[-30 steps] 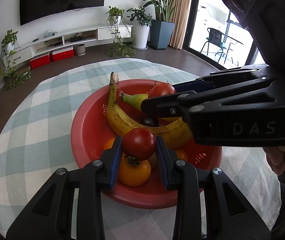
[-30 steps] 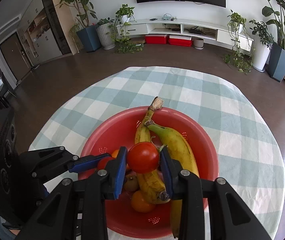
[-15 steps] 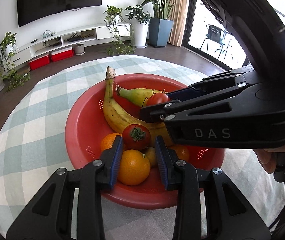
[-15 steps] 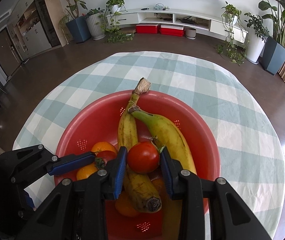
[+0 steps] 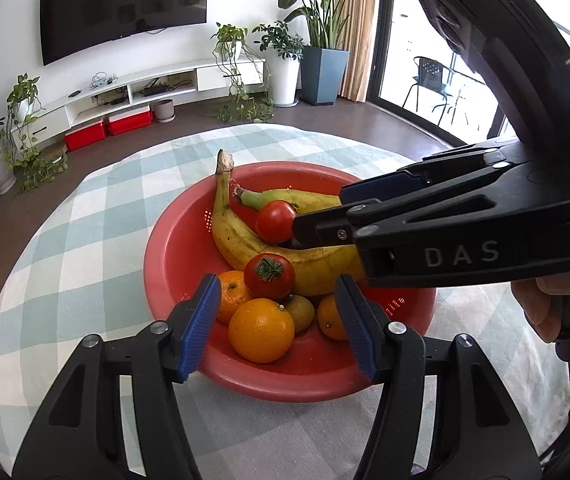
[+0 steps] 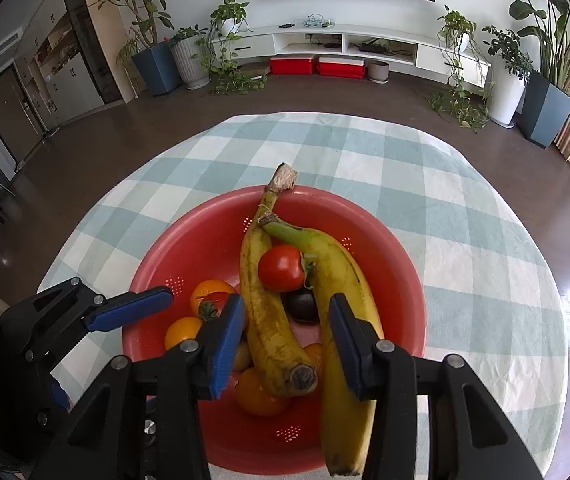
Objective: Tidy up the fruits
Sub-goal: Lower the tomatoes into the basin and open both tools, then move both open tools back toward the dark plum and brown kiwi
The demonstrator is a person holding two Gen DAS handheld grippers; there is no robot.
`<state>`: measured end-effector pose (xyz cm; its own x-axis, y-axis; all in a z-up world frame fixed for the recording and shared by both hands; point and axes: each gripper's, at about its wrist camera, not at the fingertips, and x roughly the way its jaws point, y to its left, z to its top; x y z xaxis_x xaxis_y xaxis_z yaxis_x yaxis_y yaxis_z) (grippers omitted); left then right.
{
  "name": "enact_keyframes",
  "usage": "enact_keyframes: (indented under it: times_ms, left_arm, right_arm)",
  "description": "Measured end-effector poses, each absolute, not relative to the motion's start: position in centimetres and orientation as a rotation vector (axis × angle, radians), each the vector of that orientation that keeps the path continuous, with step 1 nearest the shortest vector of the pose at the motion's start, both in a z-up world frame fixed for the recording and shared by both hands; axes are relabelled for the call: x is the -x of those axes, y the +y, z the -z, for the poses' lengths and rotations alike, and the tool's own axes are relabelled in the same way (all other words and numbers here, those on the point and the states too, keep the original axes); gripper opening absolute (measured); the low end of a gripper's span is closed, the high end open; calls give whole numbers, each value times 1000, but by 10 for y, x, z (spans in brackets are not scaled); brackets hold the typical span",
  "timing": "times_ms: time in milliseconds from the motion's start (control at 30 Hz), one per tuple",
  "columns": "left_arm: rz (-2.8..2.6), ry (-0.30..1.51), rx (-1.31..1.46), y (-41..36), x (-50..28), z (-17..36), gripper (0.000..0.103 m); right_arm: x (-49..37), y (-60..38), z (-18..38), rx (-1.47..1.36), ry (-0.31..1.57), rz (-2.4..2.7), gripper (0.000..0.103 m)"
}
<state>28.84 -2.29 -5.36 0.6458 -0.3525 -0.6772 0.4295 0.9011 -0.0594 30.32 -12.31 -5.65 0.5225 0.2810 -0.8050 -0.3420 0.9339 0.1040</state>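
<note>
A red perforated bowl (image 5: 173,256) (image 6: 205,248) on the checked tablecloth holds two bananas (image 5: 237,240) (image 6: 269,328), several oranges (image 5: 261,330) and two tomatoes. One tomato (image 5: 269,276) rests on the oranges just beyond my left gripper (image 5: 277,324), which is open and empty. The other tomato (image 6: 281,269) (image 5: 276,221) lies between the bananas beyond my right gripper (image 6: 285,340), also open and empty. A dark fruit (image 6: 303,306) sits under it. The right gripper reaches in from the right in the left wrist view (image 5: 325,216).
The round table's checked cloth (image 6: 465,240) surrounds the bowl. Beyond are a TV wall, low shelf with red boxes (image 6: 317,66), potted plants and a balcony door (image 5: 445,80).
Both grippers opened and let their tomatoes go into the bowl. Both pulled back a little from the fruit.
</note>
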Motion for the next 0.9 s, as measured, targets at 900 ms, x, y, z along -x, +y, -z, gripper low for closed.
enact_keyframes:
  times_ms: [900]
  left_arm:
    - [511, 792, -236, -31, -162, 40, 102]
  right_arm:
    - [-91, -175, 67, -93, 769, -365, 95]
